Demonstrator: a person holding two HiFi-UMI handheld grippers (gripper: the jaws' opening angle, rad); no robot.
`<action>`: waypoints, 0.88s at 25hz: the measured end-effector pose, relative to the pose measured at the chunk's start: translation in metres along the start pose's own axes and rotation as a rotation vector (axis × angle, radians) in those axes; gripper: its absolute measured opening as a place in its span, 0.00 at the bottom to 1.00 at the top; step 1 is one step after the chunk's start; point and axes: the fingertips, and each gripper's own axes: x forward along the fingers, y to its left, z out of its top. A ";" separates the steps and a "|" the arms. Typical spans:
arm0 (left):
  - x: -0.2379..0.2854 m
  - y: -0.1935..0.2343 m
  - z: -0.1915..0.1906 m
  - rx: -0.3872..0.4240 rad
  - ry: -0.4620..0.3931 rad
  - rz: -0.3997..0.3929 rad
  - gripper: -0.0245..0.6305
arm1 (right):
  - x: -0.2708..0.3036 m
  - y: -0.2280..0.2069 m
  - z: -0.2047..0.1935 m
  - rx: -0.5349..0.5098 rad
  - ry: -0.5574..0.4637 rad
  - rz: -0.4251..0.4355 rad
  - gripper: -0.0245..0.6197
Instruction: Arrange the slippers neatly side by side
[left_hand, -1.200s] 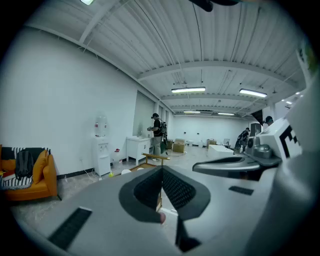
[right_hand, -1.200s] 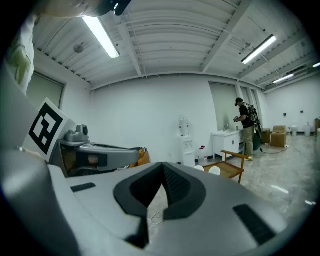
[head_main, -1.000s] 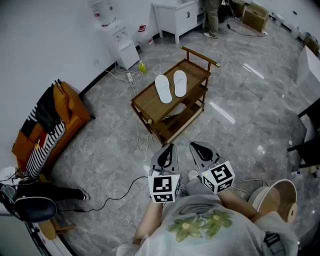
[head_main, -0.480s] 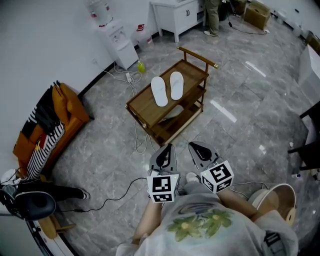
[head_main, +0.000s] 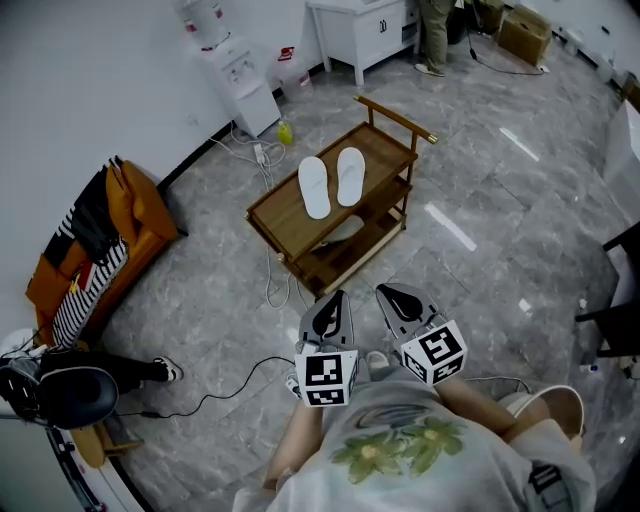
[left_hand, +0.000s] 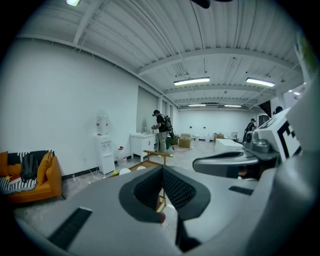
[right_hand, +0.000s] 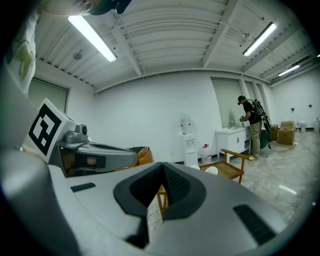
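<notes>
Both pairs of fingers are clenched on nothing. In the left gripper view the left gripper (left_hand: 162, 170) has its dark ribbed pads pressed together at the tip. Only a sliver of the wooden trolley (left_hand: 159, 154) shows through the notch below them. The right gripper view shows the same of the right gripper (right_hand: 162, 168), its jaws closed tip to tip with the trolley's frame (right_hand: 231, 170) beyond.

From the head view the left gripper (head_main: 335, 300) and the right gripper (head_main: 390, 293) are held side by side, close to the person's chest. Both point toward the wooden trolley (head_main: 380, 150) and stand well short of its near corner, over bare grey floor.

The slippers sit on the trolley's top shelf. The left slipper (head_main: 313, 187) and the right slipper (head_main: 350, 176) are plain white, flat and rounded at both ends. They lie just beside each other with a narrow gap between. They are not quite parallel, being nearer each other at the end facing the person and splayed a little at the far end. A pale thing (head_main: 345, 230) lies on the trolley's lower shelf, but what it is cannot be told.

A white cable (head_main: 272, 285) trails across the floor off the trolley's left corner. A water dispenser (head_main: 245, 85) stands beyond the trolley against the wall.
</notes>
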 end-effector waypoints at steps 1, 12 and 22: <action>0.001 0.002 -0.001 -0.001 0.005 0.001 0.06 | 0.002 -0.001 0.000 0.004 0.001 0.002 0.05; 0.047 0.053 -0.004 -0.046 0.044 0.007 0.06 | 0.063 -0.017 0.001 0.014 0.049 0.008 0.05; 0.120 0.113 0.013 -0.057 0.067 -0.034 0.06 | 0.145 -0.058 0.017 0.025 0.070 -0.022 0.05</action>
